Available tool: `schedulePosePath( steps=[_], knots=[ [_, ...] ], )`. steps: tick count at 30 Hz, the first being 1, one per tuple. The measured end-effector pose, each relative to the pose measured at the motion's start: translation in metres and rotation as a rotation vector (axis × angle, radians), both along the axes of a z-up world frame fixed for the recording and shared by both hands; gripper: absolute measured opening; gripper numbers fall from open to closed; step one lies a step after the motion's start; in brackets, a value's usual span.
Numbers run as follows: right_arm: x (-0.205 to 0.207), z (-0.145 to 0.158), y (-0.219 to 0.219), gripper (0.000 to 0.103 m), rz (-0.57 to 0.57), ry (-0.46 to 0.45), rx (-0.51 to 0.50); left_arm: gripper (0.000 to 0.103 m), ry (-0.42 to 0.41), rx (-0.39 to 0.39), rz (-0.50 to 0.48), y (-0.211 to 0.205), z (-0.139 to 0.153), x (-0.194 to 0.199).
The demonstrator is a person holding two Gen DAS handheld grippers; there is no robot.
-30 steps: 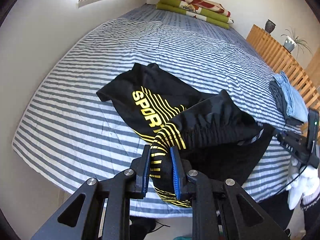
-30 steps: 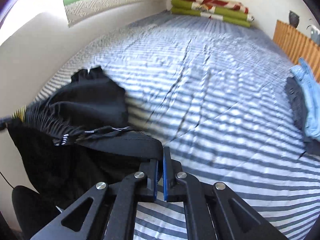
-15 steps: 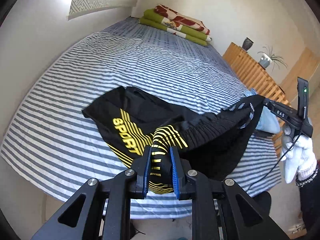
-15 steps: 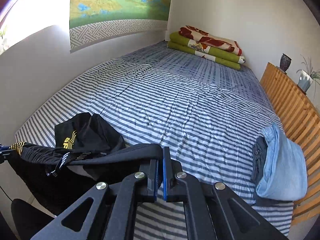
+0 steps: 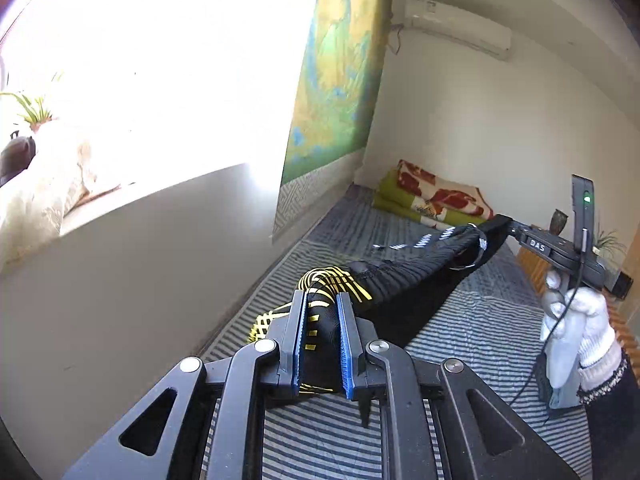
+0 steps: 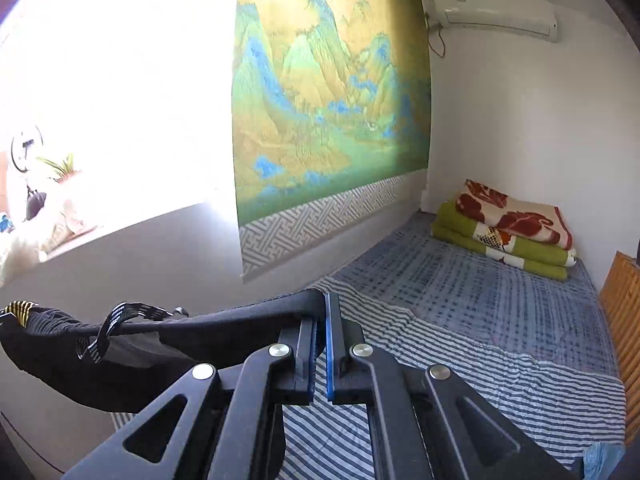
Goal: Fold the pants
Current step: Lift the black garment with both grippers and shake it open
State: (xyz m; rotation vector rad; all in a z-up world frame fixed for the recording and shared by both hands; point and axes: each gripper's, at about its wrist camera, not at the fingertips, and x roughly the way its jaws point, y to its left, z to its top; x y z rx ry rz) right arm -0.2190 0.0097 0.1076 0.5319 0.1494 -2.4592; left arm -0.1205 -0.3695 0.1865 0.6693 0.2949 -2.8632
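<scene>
Left-wrist view: the left gripper [image 5: 322,308] pinches a bunched, yellow-striped section of the black pants [image 5: 404,276] between its blue-padded fingers [image 5: 299,340]. From this grip the waistband runs taut up and to the right, clear of the striped bed sheet [image 5: 480,320], to the right gripper [image 5: 505,224], whose tip is clamped on the far end of the band; a white-lettered drawstring [image 5: 424,242] loops along the band. A white-gloved hand [image 5: 576,332] carries that right tool, and a cable hangs from it. Right-wrist view: the right gripper [image 6: 322,320] is pressed together on the black waistband edge, its fingers [image 6: 331,344] nearly meeting around thin fabric. The pants [image 6: 100,344] stretch leftward from the grip and sag below it, with the yellow-striped end at the far left edge. Background: a folded green and red-patterned blanket stack [image 6: 508,232] lies at the head of the bed, a landscape wall hanging [image 6: 328,92] covers the side wall, an air conditioner [image 6: 496,12] is mounted above, and a wooden slatted rail [image 6: 620,312] borders the bed's right side.
</scene>
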Motion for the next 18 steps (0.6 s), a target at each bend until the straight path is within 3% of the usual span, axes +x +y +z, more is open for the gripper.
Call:
schedulePosePath(
  steps=[3, 5, 13, 15, 18],
  knots=[
    [0.009, -0.016, 0.023, 0.003, 0.002, -0.017, 0.050, 0.015, -0.028, -0.053, -0.057, 0.044, -0.014, 0.017],
    [0.011, -0.048, 0.048, 0.003, -0.013, -0.061, 0.109, 0.015, -0.100, -0.057, -0.118, 0.084, -0.049, 0.018],
    [0.007, -0.225, 0.198, 0.003, -0.193, -0.339, 0.300, 0.015, -0.499, 0.046, -0.492, 0.294, -0.268, 0.002],
    [0.005, -0.258, 0.245, 0.003, -0.257, -0.408, 0.302, 0.015, -0.567, 0.070, -0.572, 0.344, -0.308, -0.006],
    [0.005, -0.289, 0.305, 0.003, -0.347, -0.471, 0.308, 0.014, -0.619, 0.085, -0.673, 0.407, -0.340, -0.010]
  ],
)
